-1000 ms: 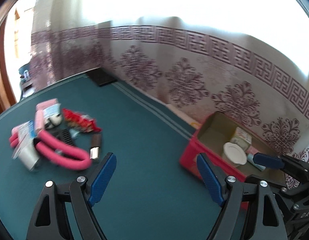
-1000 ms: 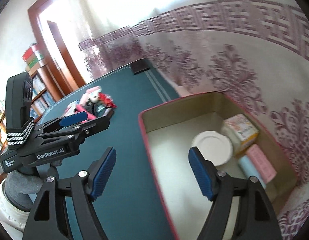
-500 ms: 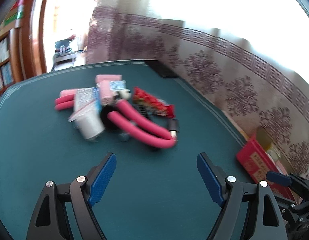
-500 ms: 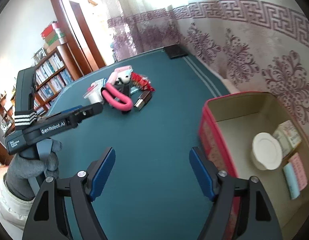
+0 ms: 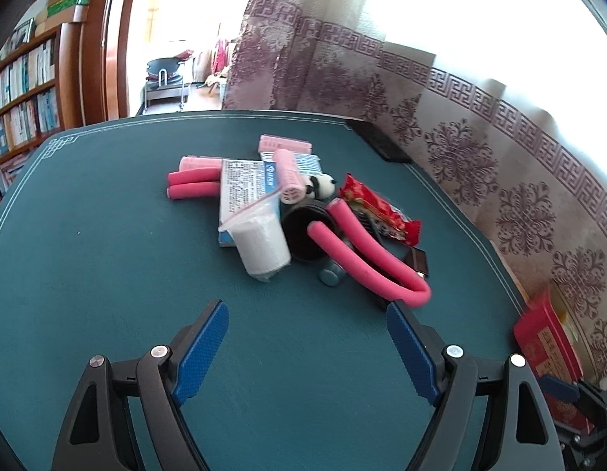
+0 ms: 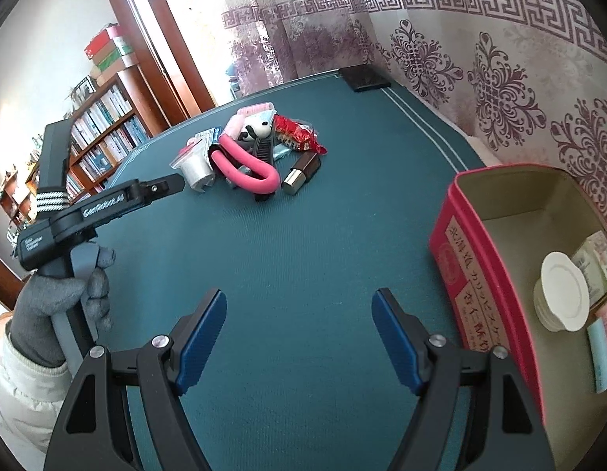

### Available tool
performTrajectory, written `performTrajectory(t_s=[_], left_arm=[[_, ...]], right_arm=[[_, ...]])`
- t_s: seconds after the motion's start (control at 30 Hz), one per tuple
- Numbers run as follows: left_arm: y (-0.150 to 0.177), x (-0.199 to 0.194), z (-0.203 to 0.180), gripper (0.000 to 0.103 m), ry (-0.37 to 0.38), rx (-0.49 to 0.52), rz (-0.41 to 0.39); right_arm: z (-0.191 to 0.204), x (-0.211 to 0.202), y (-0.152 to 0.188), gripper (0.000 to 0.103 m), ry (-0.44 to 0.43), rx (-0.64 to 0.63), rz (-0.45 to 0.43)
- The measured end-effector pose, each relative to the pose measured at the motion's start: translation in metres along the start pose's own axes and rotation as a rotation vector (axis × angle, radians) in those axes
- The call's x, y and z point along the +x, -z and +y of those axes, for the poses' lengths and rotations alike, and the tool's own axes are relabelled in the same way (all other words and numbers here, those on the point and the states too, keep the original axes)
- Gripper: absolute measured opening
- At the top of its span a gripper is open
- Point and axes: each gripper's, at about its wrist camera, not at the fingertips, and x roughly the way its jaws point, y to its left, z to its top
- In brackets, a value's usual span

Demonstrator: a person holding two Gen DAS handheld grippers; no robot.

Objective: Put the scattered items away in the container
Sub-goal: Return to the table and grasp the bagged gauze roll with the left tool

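A pile of scattered items lies on the green table: a bent pink foam curler (image 5: 366, 259), a white cup in a plastic bag (image 5: 260, 243), a blue-white packet (image 5: 244, 188), pink rollers (image 5: 193, 182), a panda toy (image 5: 323, 186), a red snack wrapper (image 5: 378, 208) and a dark lipstick tube (image 6: 301, 174). My left gripper (image 5: 307, 347) is open and empty, just short of the pile. My right gripper (image 6: 299, 333) is open and empty above bare cloth, left of the red tin (image 6: 476, 274). In the tin lie a white lid (image 6: 564, 292) and small packets.
A dark flat box (image 6: 364, 78) lies at the table's far corner. The patterned curtain (image 5: 519, 180) runs along the right edge. Bookshelves (image 6: 103, 133) and a doorway stand beyond the table. A gloved hand (image 6: 60, 298) holds the left gripper's handle in the right wrist view.
Both views swung left, away from the tin toward the pile. The pile now sits centred ahead of my left gripper. The tin slid to the right edge of both views.
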Motion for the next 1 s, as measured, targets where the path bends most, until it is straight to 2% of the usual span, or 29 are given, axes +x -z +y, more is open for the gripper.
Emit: performTrajectory(t_s=[0.3, 0.63, 0.73, 0.77, 0.93, 1.0], left_arm=[[-0.024, 0.028, 0.023, 0.084, -0.066, -0.075, 0.008], [-0.042, 0.062, 0.035, 0.084, -0.112, -0.093, 0.022], [-0.046, 0.072, 0.036, 0.067, -0.103, -0.088, 0.03], [-0.046, 0.075, 0.037, 0.056, -0.094, -0.089, 0.037], [-0.04, 0.074, 0.041, 0.049, -0.069, -0.076, 0.036], [-0.037, 0.066, 0.044, 0.037, -0.05, -0.085, 0.034]], right_arm=[[-0.007, 0.008, 0.0, 0.08, -0.026, 0.015, 0.015], [-0.012, 0.022, -0.008, 0.08, -0.037, 0.026, 0.037], [-0.009, 0.025, -0.011, 0.08, -0.036, 0.014, 0.043], [-0.008, 0.027, -0.013, 0.08, -0.035, 0.009, 0.045], [0.001, 0.036, -0.021, 0.08, -0.038, -0.015, 0.054], [0.007, 0.042, -0.026, 0.08, -0.044, -0.029, 0.059]])
